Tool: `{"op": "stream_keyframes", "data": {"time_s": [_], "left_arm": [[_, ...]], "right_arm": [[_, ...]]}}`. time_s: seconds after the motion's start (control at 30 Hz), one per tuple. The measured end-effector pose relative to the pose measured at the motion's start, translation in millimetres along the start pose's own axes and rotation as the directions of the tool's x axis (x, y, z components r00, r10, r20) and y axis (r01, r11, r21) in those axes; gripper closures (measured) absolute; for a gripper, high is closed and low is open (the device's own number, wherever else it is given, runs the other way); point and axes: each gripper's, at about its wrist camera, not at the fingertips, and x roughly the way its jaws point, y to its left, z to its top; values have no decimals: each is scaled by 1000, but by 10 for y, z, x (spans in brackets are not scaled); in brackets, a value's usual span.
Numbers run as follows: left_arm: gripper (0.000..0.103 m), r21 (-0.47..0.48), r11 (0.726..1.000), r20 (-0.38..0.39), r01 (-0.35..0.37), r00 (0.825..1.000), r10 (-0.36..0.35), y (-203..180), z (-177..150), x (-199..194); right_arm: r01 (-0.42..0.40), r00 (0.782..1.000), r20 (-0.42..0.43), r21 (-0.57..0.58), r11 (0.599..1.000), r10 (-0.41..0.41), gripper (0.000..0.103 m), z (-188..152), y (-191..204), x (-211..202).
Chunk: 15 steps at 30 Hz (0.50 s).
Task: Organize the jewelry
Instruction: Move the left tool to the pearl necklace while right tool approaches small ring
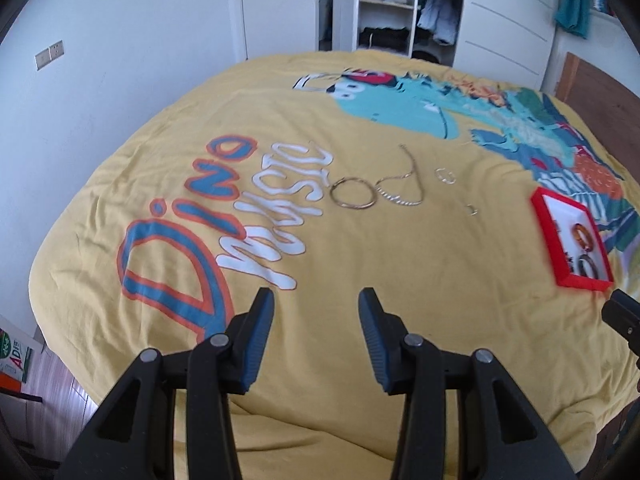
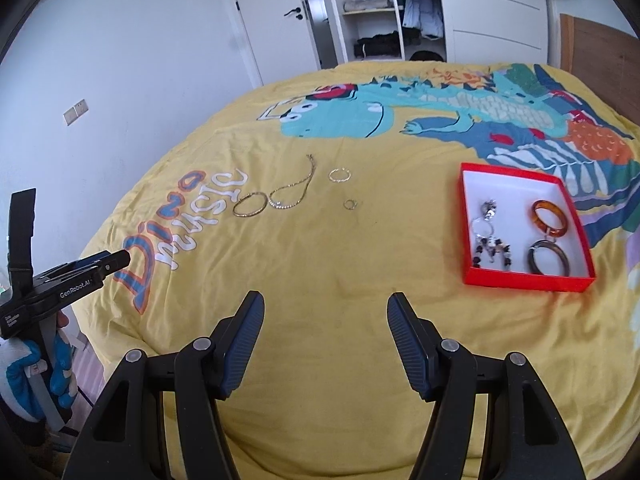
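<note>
The left gripper (image 1: pixel 316 300) has its two blue-padded fingers (image 1: pixel 260 340) standing apart with nothing between them, poised above the yellow bedcover (image 1: pixel 360 264) and angled down toward it; the right gripper (image 2: pixel 325 304) is likewise spread and empty over the near part of the same cover. In the right wrist view the left gripper shows from the side at the left edge, held by a hand in a blue and white glove (image 2: pixel 60 376). Beyond the fingertips, loose jewellery lies on the cover beside the printed words "Dino music": a thin gold bangle (image 2: pixel 251 204) touching a looped chain necklace (image 2: pixel 294 190), then a small ring (image 2: pixel 340 175) and a still smaller ring (image 2: pixel 350 204), each apart from the rest. Well to the right sits a red box (image 2: pixel 520 280) with a white inside, holding an amber bangle (image 2: pixel 549 218), a dark bangle (image 2: pixel 547 262) just below it, and a beaded piece (image 2: pixel 490 240) on its left side. The cover carries a large turquoise dinosaur print (image 2: pixel 400 114) across its far half. Past the bed are a white wall with switch plates (image 2: pixel 76 112), a white door (image 2: pixel 272 12) with a dark handle, an open wardrobe (image 2: pixel 372 12) with folded clothes on shelves and hanging garments, and a wooden headboard (image 2: pixel 600 52) at the right.
</note>
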Motion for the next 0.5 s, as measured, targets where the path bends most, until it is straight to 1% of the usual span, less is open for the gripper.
{"op": "stream_keyframes", "data": {"time_s": [0.1, 0.27, 0.5], "left_arm": [[61, -1, 1000, -36, -8, 999, 8, -7, 55, 252], [61, -31, 999, -84, 27, 996, -30, -85, 274, 703], [61, -71, 997, -142, 15, 990, -25, -212, 614, 1412]], "right_arm": [[-10, 1000, -24, 1, 1000, 10, 40, 51, -57, 233], [-21, 998, -60, 9, 1000, 21, 44, 188, -198, 641], [-36, 996, -85, -8, 999, 35, 49, 458, -337, 1240]]}}
